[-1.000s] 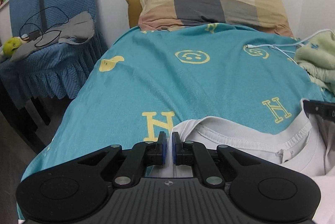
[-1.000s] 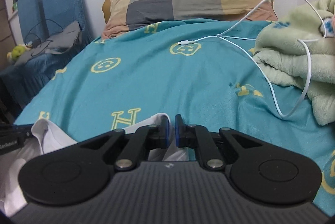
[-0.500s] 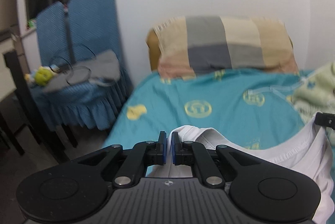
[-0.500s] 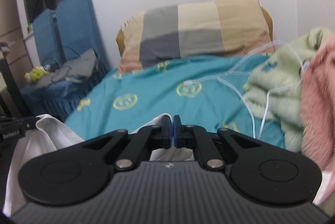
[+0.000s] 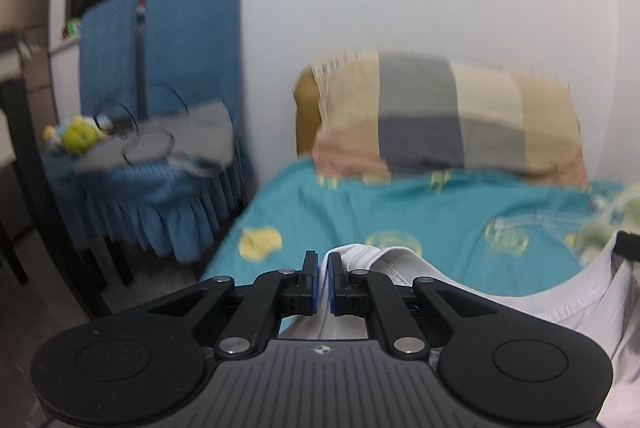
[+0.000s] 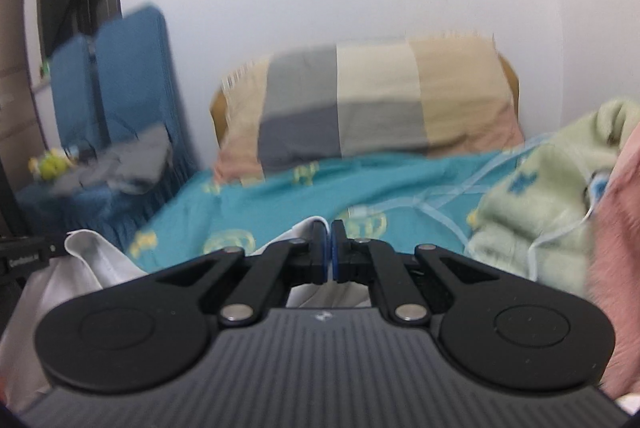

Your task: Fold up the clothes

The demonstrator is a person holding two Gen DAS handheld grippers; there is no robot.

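A white T-shirt (image 5: 500,292) hangs between my two grippers, lifted above the teal bed sheet (image 5: 380,212). My left gripper (image 5: 323,268) is shut on the shirt's left shoulder by the collar. My right gripper (image 6: 330,240) is shut on the shirt's other shoulder; the white cloth (image 6: 92,260) drapes down to the left in that view. The tip of the right gripper shows at the right edge of the left wrist view (image 5: 628,246), and the left gripper shows at the left edge of the right wrist view (image 6: 28,256). The shirt's lower part is hidden below the grippers.
A checked pillow (image 5: 448,124) leans on the wall at the bed's head. A green blanket (image 6: 540,196) with a white cable (image 6: 452,200) and a pink blanket (image 6: 616,236) lie at the right. Blue-covered chairs (image 5: 160,108) with a grey cloth and a toy stand left of the bed.
Both grippers have risen and tilted up with the shirt held between them; the shirt has come off the sheet. The view now shows more wall and less bed.
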